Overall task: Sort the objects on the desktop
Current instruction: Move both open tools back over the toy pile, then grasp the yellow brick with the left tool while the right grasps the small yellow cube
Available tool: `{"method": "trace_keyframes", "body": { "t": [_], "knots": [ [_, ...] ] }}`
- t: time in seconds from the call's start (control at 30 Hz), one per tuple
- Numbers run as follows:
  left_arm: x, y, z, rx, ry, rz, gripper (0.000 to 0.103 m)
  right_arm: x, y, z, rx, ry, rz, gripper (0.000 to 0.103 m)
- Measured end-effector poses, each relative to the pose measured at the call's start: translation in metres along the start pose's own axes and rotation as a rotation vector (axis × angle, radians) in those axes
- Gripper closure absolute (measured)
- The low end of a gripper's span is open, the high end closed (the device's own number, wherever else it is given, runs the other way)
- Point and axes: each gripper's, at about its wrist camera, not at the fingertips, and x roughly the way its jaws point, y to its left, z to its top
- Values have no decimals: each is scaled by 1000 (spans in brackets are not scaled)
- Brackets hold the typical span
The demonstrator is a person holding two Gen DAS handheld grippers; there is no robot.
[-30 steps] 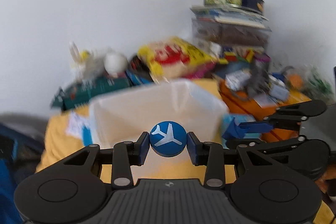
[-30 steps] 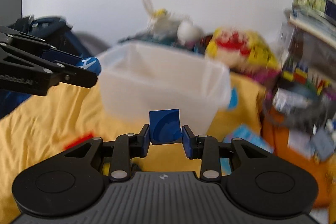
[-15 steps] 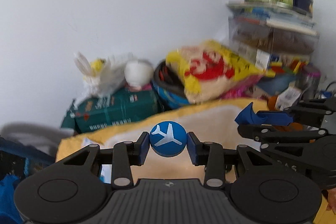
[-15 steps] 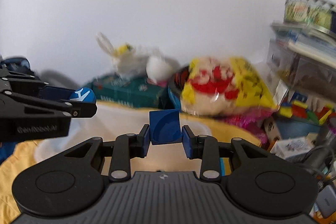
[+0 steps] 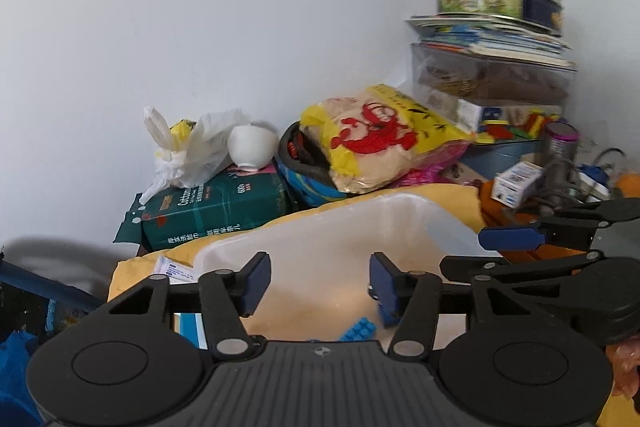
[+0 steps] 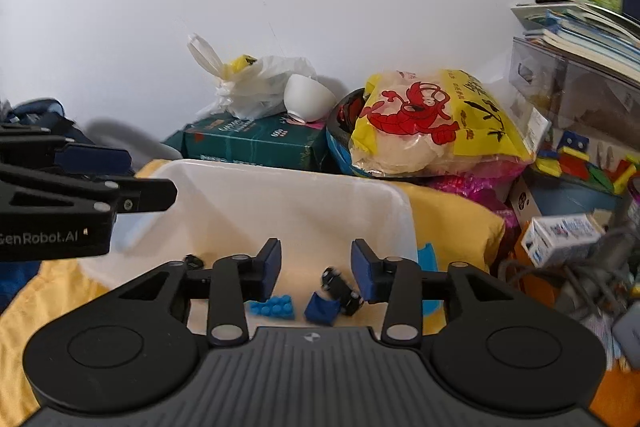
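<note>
- Left wrist view: the left gripper (image 5: pixel 318 283) hangs wide open and empty over the translucent bin (image 5: pixel 432 223); a light blue brick (image 5: pixel 357 330) lies inside.
- Right wrist view: the right gripper (image 6: pixel 316 269), parted and empty, hovers over the bin's near edge. The dark blue block (image 6: pixel 321 308) looks light and rigid; grip its flat sides.

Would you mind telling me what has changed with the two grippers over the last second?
Both let go: the left gripper released its airplane-marked blue ball, out of sight now, and the right gripper dropped its dark blue block into the translucent bin. Both stand open above it. The background clutter stayed put.
</note>
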Motion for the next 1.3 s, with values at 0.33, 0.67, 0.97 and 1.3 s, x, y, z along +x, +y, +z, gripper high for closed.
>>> {"method": "trace_keyframes", "body": {
  "t": [0.33,0.67,0.97,1.3],
  "knots": [
    [-56,-37,-90,127,115,-68,42,-78,15,-90,-71,54,67,54],
    [-103,-68,-200,-3,327,-245,42,-126,33,-203,-111,252,92,57],
    [-128,-115,-207,279,270,-524,53,-123,10,-206,-118,236,-22,72],
    [-116,-148,-223,445,322,-531,66,-123,1,-211,-73,240,-18,72]
  ]
}}
